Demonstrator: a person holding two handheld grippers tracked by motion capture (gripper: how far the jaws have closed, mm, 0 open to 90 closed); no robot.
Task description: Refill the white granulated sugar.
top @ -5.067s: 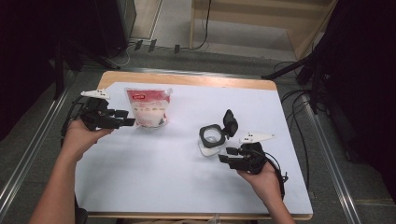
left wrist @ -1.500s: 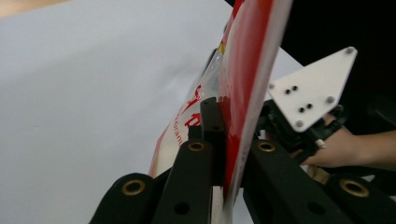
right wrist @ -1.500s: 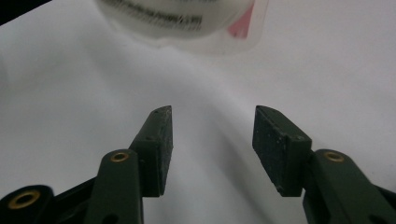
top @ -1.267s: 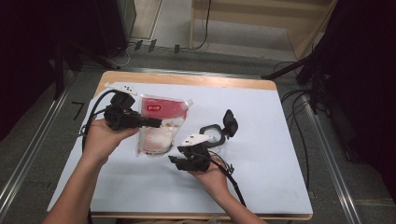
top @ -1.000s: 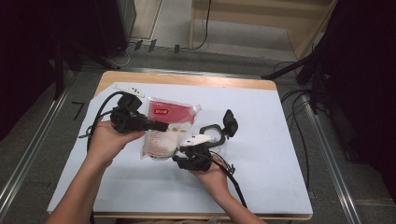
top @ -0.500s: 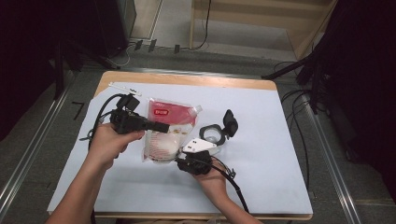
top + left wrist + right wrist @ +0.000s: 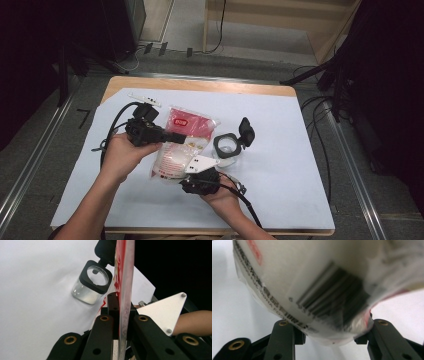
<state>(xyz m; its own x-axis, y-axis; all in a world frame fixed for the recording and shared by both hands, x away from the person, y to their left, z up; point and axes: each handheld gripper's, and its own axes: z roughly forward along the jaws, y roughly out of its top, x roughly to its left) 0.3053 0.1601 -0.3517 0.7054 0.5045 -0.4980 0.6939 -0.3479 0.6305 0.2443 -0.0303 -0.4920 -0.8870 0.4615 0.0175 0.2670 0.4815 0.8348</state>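
A wooden worktop (image 7: 150,82) is carrying a white sheet (image 7: 290,165) covering most of it, and a clear jar (image 7: 226,148) with an open black lid is standing on that sheet.

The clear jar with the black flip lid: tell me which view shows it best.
The left gripper view: the jar sits unobstructed past the jaws, its open mouth, clear body and raised lid all sharp. The high view shows the jar whole but small, beside the pouch. The right gripper view looks at the pouch's barcode instead.
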